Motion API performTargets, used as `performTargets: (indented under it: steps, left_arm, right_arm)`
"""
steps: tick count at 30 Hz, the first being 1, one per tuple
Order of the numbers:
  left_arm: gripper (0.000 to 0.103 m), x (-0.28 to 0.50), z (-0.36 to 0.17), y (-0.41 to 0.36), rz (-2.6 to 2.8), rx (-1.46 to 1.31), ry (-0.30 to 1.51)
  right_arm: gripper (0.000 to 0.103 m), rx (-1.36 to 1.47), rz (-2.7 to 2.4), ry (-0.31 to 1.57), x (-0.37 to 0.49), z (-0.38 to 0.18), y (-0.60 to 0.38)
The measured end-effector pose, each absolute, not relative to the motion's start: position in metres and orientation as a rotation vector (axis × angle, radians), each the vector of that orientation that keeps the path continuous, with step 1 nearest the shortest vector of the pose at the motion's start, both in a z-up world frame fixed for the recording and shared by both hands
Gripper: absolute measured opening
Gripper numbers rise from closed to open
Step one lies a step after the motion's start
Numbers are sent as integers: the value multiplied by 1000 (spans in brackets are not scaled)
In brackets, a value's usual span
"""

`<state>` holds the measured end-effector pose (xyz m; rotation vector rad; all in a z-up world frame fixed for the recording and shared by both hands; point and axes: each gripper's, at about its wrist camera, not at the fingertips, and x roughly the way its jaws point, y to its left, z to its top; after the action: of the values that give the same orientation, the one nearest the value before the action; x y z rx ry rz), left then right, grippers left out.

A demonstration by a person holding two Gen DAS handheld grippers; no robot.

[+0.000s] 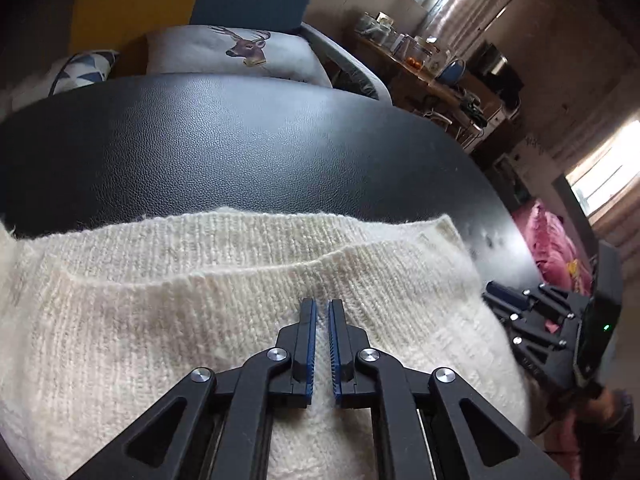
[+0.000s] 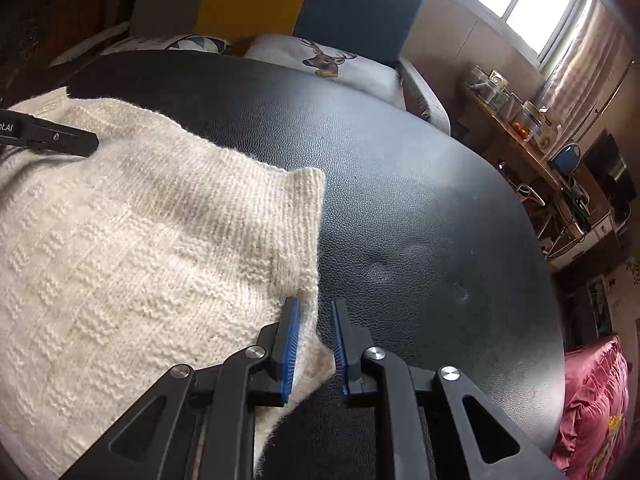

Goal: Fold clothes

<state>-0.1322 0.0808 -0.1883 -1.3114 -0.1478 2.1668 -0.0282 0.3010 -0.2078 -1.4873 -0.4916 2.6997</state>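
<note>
A cream knitted sweater (image 1: 192,320) lies spread on a black leather table (image 1: 240,140). My left gripper (image 1: 322,305) sits just below the ribbed neckline, its blue pads almost together with knit pinched in the narrow gap. In the right wrist view the sweater (image 2: 120,260) covers the left half of the table (image 2: 420,208). My right gripper (image 2: 314,305) is open at the sweater's right edge, and a corner of the knit lies between its pads. The left gripper (image 2: 93,142) shows at the far left on the sweater. The right gripper (image 1: 505,299) appears beside the sweater's right side.
A deer-print cushion (image 2: 328,60) and a patterned cushion (image 1: 80,70) rest on a sofa behind the table. A cluttered wooden shelf (image 2: 520,128) stands at the right. Pink bedding (image 2: 592,400) lies past the table's rounded right edge. Bare table extends beyond the sweater.
</note>
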Motion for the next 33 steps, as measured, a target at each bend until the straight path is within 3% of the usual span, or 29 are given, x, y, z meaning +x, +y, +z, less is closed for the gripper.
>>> performTargets:
  steps: [3, 6, 15, 21, 25, 26, 27, 28, 33]
  left_arm:
    - [18, -118, -177, 43, 2235, -1277, -201]
    - [49, -103, -166, 5, 2301, -1241, -255]
    - [58, -59, -138, -121, 2514, -1157, -423]
    - [56, -29, -163, -197, 2489, -1246, -600]
    - [58, -29, -173, -188, 2379, -1260, -641]
    - [58, -30, -175, -181, 2353, -1267, -624]
    - [48, -32, -176, -174, 2328, -1275, -606]
    - [10, -33, -178, -166, 2302, -1282, -588]
    - [6, -10, -193, -176, 2326, -1309, -672]
  right_arm:
    - [15, -1472, 2713, -468, -29, -206, 304]
    - [23, -1468, 2724, -458, -33, -202, 306]
    - [29, -1277, 3029, -32, -17, -133, 272]
    - [29, -1466, 3073, -142, -24, -157, 188]
    - [29, -1530, 3032, -208, -38, -173, 168]
    - [29, -1542, 3021, -218, -41, -177, 165]
    - [29, -1555, 3009, -228, -44, -181, 163]
    - [32, -1571, 2999, -218, -47, -186, 165]
    - [37, -1559, 3080, 130, -50, -206, 195]
